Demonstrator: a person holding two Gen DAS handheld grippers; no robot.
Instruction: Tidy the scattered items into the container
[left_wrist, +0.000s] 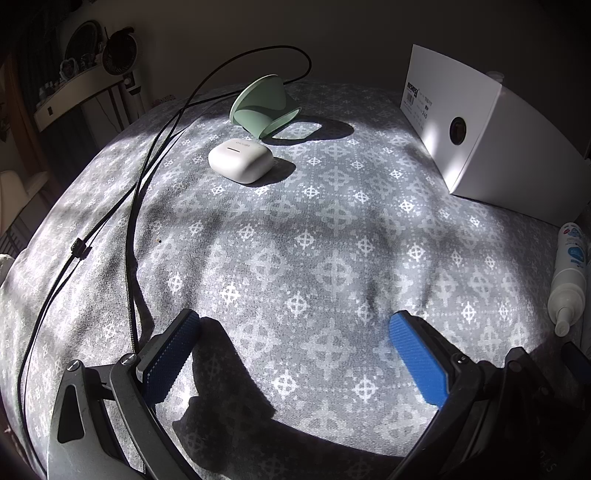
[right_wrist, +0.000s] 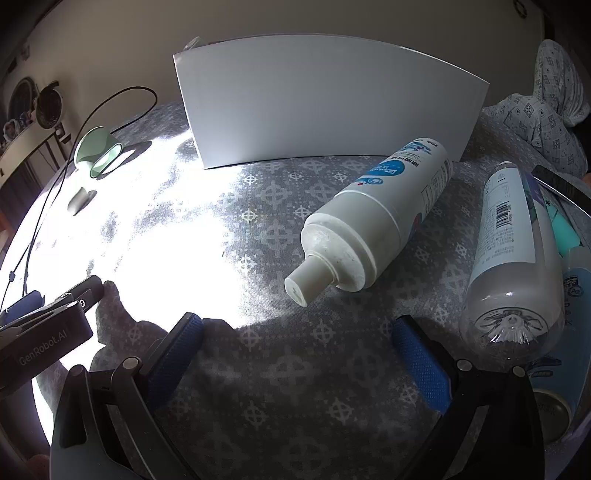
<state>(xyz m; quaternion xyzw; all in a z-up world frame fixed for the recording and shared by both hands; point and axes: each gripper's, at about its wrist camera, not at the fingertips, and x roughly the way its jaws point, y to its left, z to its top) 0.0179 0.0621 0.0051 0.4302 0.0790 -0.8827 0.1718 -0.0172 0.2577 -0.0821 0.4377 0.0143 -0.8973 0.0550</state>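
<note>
A white earbud case (left_wrist: 241, 159) lies far ahead of my left gripper (left_wrist: 295, 325), which is open and empty above the patterned bedcover. A mint-green tipped cup (left_wrist: 263, 107) lies just behind the case. A white box (left_wrist: 476, 140) stands at the far right. My right gripper (right_wrist: 297, 328) is open and empty. A white pump bottle (right_wrist: 373, 218) lies just ahead of it, nozzle toward me. A clear bottle (right_wrist: 513, 258) lies to the right. The box (right_wrist: 325, 103) stands behind. The cup (right_wrist: 96, 155) and case (right_wrist: 78, 201) show far left.
Black cables (left_wrist: 136, 206) run down the left side of the bed. The pump bottle shows at the right edge in the left wrist view (left_wrist: 569, 273). More bottles and a teal item (right_wrist: 569, 236) lie at the right edge. The left gripper's body (right_wrist: 44, 332) shows at left.
</note>
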